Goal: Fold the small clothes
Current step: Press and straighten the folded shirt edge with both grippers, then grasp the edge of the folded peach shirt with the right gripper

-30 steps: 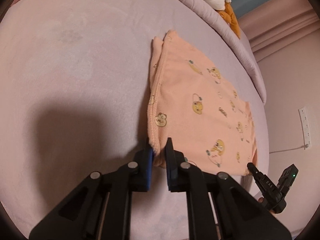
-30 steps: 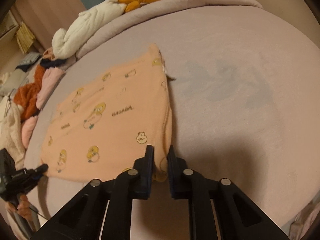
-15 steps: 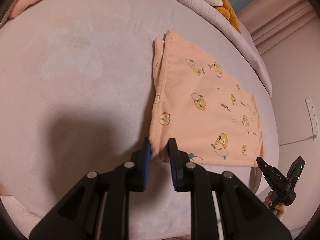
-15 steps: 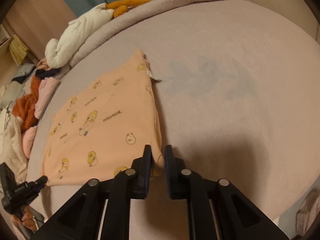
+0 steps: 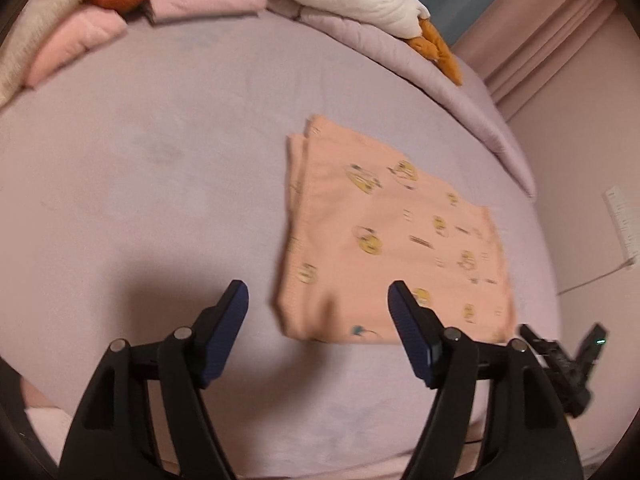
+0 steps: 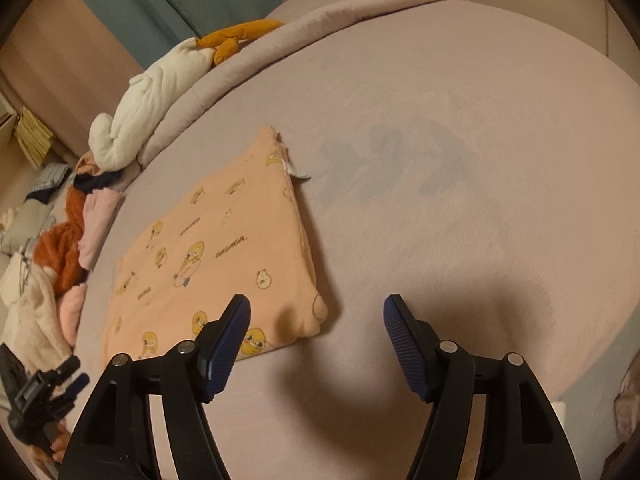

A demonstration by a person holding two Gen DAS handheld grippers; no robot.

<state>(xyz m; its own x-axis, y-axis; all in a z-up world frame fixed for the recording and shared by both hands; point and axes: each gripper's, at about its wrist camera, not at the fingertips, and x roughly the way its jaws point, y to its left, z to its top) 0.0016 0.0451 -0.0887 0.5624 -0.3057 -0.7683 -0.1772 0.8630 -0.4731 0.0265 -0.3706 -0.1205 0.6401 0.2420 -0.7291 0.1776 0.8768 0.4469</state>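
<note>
Now, garment: the folded peach cotton garment with yellow cartoon prints (image 5: 392,236) is laid flat on the mauve bedsheet (image 5: 160,184).
Left gripper (image 5: 318,300): just opened, released; near corner seen between its jaws, untouched.
Right gripper (image 6: 316,318): just opened, released; corner just ahead.

Home bedroom, bed (image 6: 460,128), curtains (image 5: 532,36), clothes pile (image 5: 132,4)

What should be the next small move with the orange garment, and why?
Probably bring both grippers to the garment's short ends for another fold. The left gripper and right gripper have just been opening and pinch nothing; the orange garment lies flat on the bed, folded but long.
</note>
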